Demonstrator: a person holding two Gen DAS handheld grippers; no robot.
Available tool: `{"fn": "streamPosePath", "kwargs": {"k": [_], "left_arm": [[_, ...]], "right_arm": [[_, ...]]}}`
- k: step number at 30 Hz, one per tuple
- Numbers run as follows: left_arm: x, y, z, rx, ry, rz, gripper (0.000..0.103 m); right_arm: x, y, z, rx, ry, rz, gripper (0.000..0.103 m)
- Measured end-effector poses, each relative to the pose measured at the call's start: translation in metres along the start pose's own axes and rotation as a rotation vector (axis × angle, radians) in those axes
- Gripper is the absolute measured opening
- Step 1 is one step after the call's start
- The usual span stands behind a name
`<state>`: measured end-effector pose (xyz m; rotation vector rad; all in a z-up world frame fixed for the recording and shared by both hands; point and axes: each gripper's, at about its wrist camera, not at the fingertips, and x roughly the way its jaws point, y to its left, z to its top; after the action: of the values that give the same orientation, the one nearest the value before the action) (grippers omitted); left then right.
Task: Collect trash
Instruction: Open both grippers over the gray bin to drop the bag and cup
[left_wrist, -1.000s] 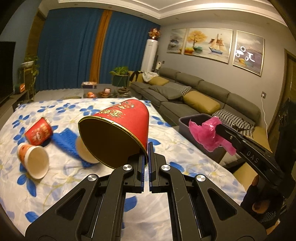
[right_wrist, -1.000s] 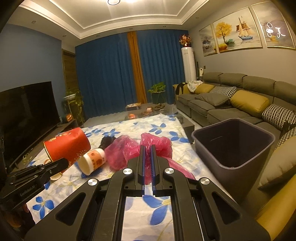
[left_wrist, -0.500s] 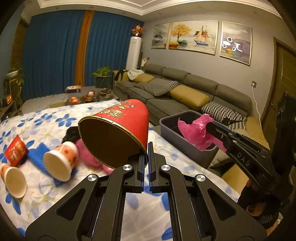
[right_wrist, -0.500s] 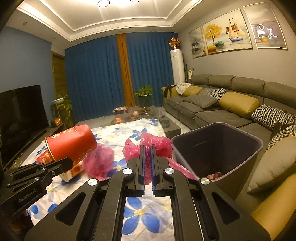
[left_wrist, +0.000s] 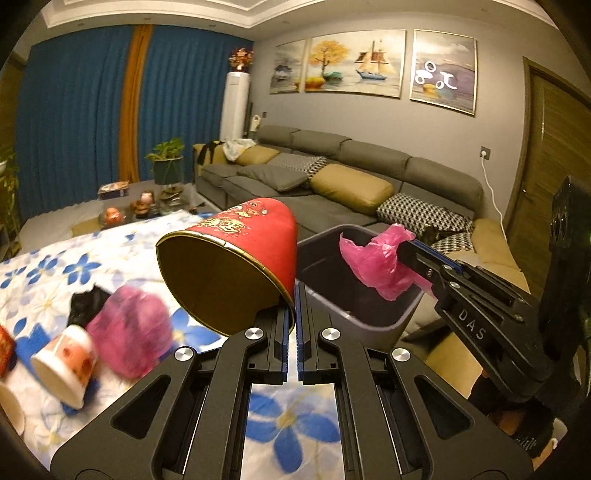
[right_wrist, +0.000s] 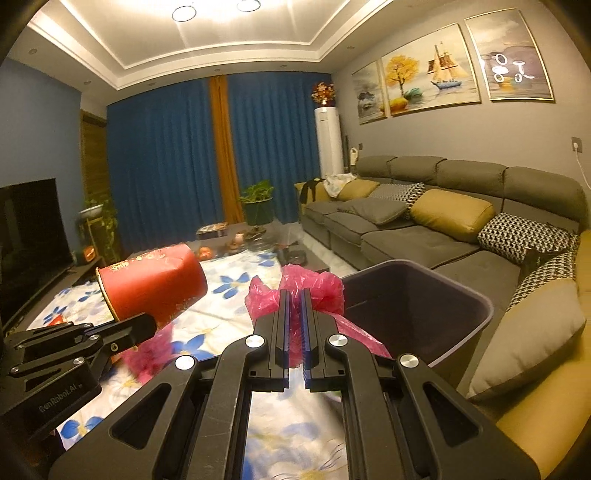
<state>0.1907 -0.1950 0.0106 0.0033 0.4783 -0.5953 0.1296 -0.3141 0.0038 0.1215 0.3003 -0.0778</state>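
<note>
Jaws of the left gripper (left_wrist: 296, 291) are pinched tight on the gold rim of a big red paper cup (left_wrist: 236, 258), which sits at the centre of the left wrist view, tipped on its side with its brown inside facing the camera and its base pointing away toward the sofa (left_wrist: 332, 177). In the right wrist view the same cup (right_wrist: 155, 284) shows at middle left, held out on the black arm of that gripper (right_wrist: 147, 326) above the table.

Jaws of the right gripper (right_wrist: 294, 295) are closed on a crumpled pink plastic bag (right_wrist: 314, 286), which bulges out above and beside the blue pads at the centre of that frame. From the left wrist view, the bag (left_wrist: 376, 266) hangs at the tip of the right gripper (left_wrist: 404, 251) at middle right, over the open mouth of the dark grey bin (left_wrist: 325, 258). The bin (right_wrist: 424, 310) stands right of centre in the right wrist view, between the table and the sofa.

At lower left of the left wrist view, on the table's white cloth with blue flowers (left_wrist: 51, 266), lie a blurred pink bundle (left_wrist: 129, 332), something black (left_wrist: 85, 306) just behind it, and a small white cup with an orange print (left_wrist: 66, 369) on its side. Another cup rim (left_wrist: 9, 410) shows at the far left edge.
</note>
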Motion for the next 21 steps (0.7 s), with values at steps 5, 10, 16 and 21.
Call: {"fn": "streamPosePath", "kwargs": {"k": [5,10,16,21], "left_arm": [[0.024,-0.011,0.01,0.006,0.013,-0.037,0.002],[0.051,-0.021,0.015,0.025,0.03,-0.072,0.002],[0.083,-0.028,0.016,0.029,0.061,-0.106,0.002],[0.105,-0.038,0.02,0.036,0.08,-0.134,0.002]], "right_arm": [[0.005,-0.017,0.004,0.018,-0.016,-0.035,0.006],[0.011,-0.032,0.007,0.037,-0.028,-0.067,0.006],[0.02,-0.045,0.009,0.058,-0.032,-0.085,0.006],[0.029,-0.053,0.009,0.07,-0.022,-0.1,0.006]]}}
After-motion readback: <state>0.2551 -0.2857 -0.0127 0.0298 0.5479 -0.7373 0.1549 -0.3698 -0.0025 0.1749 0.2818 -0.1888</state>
